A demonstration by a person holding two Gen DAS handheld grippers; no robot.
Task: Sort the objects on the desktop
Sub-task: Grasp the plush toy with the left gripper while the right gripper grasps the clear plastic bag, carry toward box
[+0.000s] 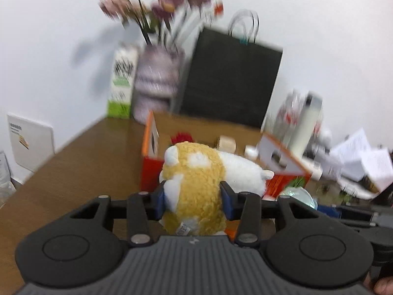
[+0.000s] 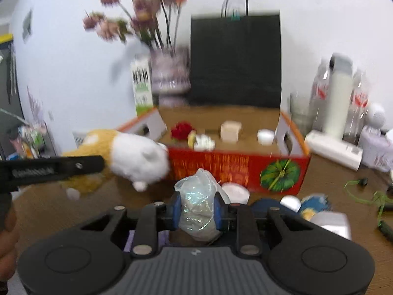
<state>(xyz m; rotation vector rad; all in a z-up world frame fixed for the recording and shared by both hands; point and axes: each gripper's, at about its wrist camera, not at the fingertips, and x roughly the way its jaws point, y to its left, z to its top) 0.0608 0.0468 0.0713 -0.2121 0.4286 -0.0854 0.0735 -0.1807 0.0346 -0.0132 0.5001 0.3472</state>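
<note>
1. A yellow-and-white plush (image 1: pixel 196 186) is clamped between the pads of the left gripper (image 1: pixel 194 196) and held above the table (image 1: pixel 73 167), just in front of the box (image 1: pixel 152 172).
2. A crumpled glittery bag (image 2: pixel 199 209) is squeezed between the pads of the right gripper (image 2: pixel 197 211), near the red front wall of the box (image 2: pixel 235 169).
3. From the right wrist, the plush (image 2: pixel 137 157) is seen at the box's left corner.
4. A red flower (image 2: pixel 181 130), a beige block (image 2: pixel 230 131) and a white cap (image 2: pixel 265 136) are seen inside the box.
5. A black bag (image 2: pixel 235 59) and a vase (image 2: pixel 170 73) are seen behind it.
</note>
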